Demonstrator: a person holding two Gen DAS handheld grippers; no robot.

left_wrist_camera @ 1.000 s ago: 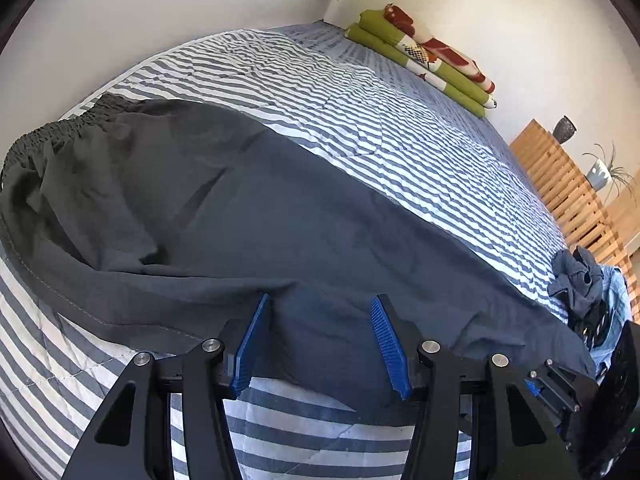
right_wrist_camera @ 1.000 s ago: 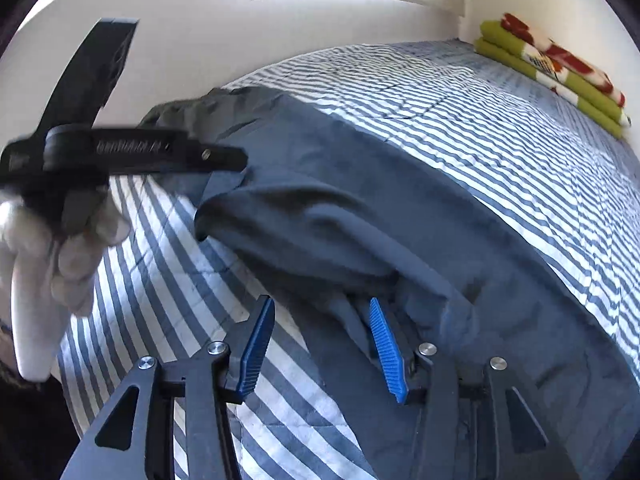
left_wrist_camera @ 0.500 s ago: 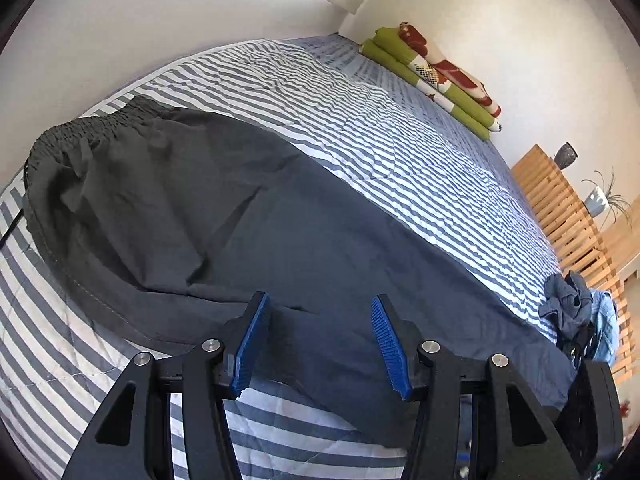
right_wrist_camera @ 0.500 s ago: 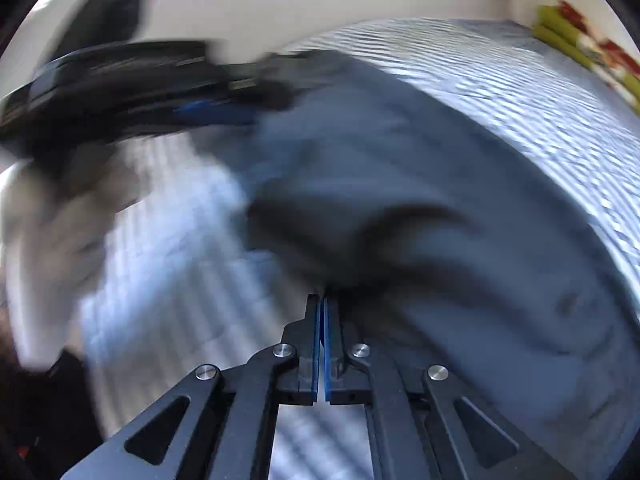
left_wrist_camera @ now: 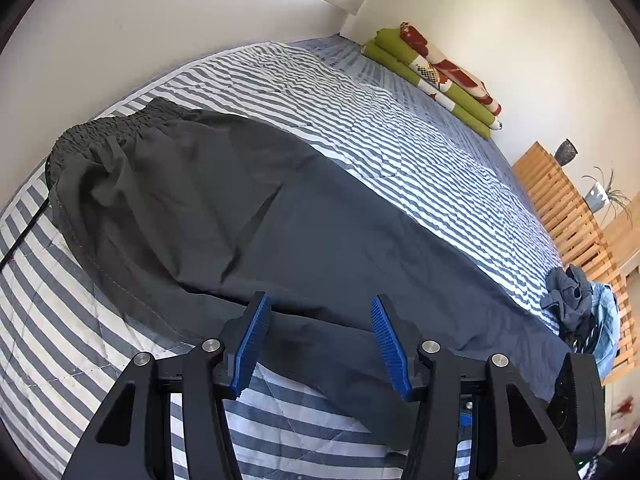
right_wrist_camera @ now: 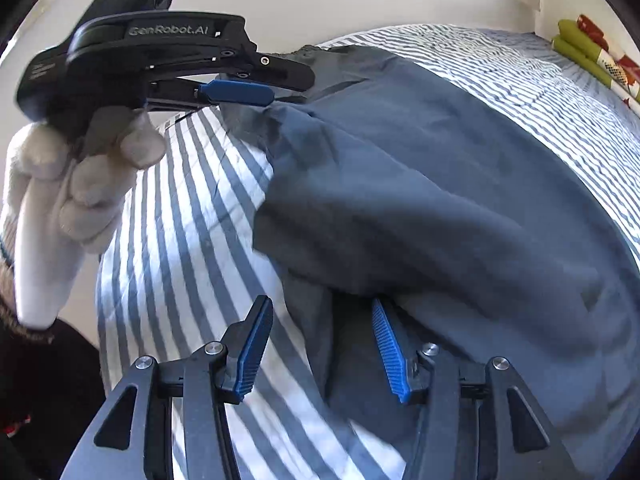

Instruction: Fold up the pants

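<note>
Half a second back the right gripper point(right_wrist_camera: 322, 344) had its blue pads pressed flat together in a blur; its jaws have just been opening and now stand apart, with the near edge of the pants point(right_wrist_camera: 420, 200) lying between them and a fold of cloth draped against the right-hand pad, though nothing is pinched. The left gripper point(left_wrist_camera: 318, 340) stands as wide apart as it did a second ago, holding nothing, but its view has drawn back, so more of the dark pants point(left_wrist_camera: 248, 220) shows. They lie stretched along the near edge of the striped bed point(left_wrist_camera: 400, 132), elastic waistband toward the near left corner, legs running toward the right edge. The left pads hover over the leg's lower hem. A gloved hand point(right_wrist_camera: 68, 184) grips the left tool's handle just above the waistband end.
</note>
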